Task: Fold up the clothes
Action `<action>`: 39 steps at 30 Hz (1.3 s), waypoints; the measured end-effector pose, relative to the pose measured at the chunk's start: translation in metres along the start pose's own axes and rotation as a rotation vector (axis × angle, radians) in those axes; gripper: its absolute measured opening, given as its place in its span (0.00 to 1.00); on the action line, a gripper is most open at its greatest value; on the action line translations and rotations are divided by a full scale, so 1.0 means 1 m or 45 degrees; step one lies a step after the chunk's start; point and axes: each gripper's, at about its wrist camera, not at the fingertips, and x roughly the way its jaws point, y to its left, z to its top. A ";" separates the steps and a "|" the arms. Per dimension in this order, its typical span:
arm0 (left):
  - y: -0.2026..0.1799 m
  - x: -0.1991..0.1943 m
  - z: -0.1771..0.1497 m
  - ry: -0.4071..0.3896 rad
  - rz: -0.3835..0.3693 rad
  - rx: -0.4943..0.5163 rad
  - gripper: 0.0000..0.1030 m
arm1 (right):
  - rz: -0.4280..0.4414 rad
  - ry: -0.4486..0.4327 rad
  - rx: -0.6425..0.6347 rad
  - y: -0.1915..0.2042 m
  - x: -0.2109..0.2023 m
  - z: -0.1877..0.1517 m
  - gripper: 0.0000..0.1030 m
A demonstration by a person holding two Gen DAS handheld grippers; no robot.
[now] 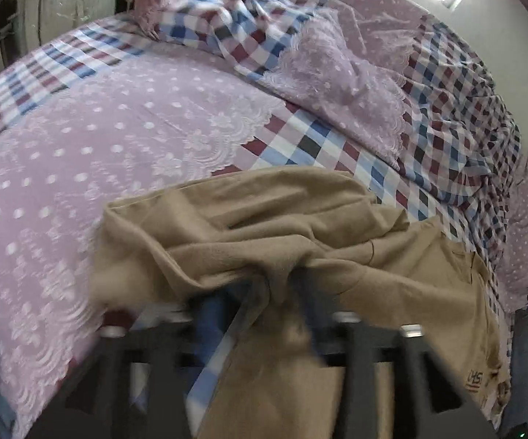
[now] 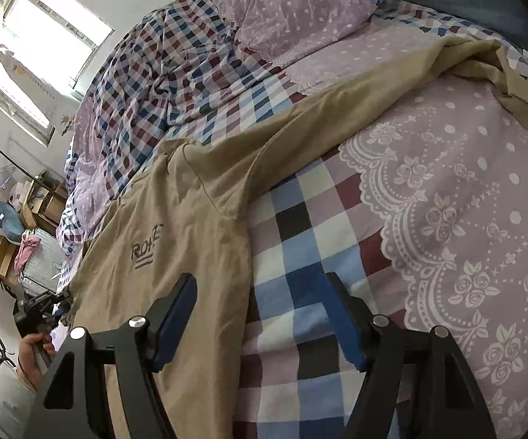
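Tan long-sleeved shirt (image 2: pixel 176 226) lies spread on bed (image 2: pixel 465 219), one sleeve (image 2: pixel 337 109) stretched toward far side.

Left hand-held gripper (image 1: pixel 282 292) pinches bunched tan cloth between closed jaws; view motion-blurred.

Right hand-held gripper (image 2: pixel 260 314) gapes wide, empty, straddling shirt's side edge above checked sheet.

Judgement: keep left pinch firm, lower right onto hem, close on single layer, then carry both evenly so fold lands flat.
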 end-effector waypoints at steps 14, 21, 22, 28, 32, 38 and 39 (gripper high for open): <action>-0.103 -0.096 -0.211 -0.126 -0.731 0.032 0.90 | -0.156 -0.177 0.040 -0.037 -0.044 0.017 0.72; -0.194 -0.067 -0.282 0.072 -0.797 0.380 0.92 | -0.587 -0.323 -0.143 -0.070 -0.080 0.035 0.72; -0.198 -0.068 -0.282 0.086 -0.812 0.377 0.92 | -0.637 -0.309 -0.173 -0.075 -0.076 0.041 0.72; -0.207 -0.073 -0.275 0.103 -0.901 0.332 0.92 | -0.901 -0.208 -0.386 -0.091 -0.044 0.074 0.53; -0.203 -0.064 -0.278 0.136 -0.878 0.312 0.92 | -1.000 -0.171 -0.574 -0.083 -0.029 0.082 0.20; -0.200 -0.055 -0.278 0.152 -0.853 0.289 0.92 | -1.110 -0.128 -0.729 -0.088 -0.060 0.084 0.01; -0.201 -0.055 -0.279 0.155 -0.853 0.293 0.92 | -1.130 -0.150 -0.749 -0.088 -0.073 0.083 0.01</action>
